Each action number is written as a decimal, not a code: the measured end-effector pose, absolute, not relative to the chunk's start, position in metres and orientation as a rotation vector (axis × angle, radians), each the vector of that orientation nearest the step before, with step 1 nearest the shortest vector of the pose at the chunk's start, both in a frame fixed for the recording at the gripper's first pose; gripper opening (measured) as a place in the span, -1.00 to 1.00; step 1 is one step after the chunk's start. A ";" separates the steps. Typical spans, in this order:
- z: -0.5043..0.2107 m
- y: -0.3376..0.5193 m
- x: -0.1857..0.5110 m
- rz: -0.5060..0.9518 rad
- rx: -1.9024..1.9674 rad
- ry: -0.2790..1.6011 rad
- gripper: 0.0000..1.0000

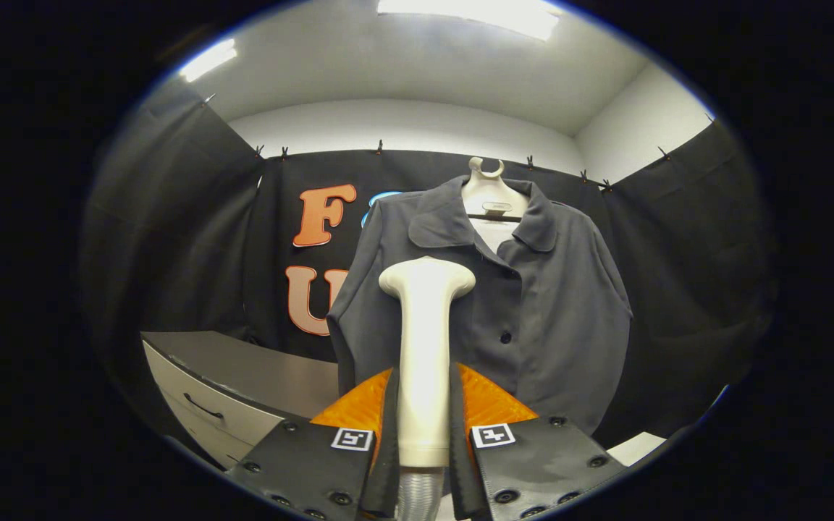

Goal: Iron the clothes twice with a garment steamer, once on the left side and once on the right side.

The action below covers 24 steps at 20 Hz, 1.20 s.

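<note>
Gripper point(424, 434): two flat plates side by side, each with round screws along the edges and one square black-and-white marker tag near the inner top corner. Ribbed, wedge-shaped fingers point(359, 409) rise behind the plates.

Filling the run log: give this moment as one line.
gripper: shut on steamer | steamer head: raised before jacket front | jacket: hung on hanger
</note>
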<state>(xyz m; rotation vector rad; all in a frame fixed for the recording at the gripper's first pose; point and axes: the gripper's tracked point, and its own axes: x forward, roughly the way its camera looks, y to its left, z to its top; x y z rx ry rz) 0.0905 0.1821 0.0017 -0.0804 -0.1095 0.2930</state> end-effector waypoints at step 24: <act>-0.114 0.168 0.041 0.283 -0.093 0.054 -0.28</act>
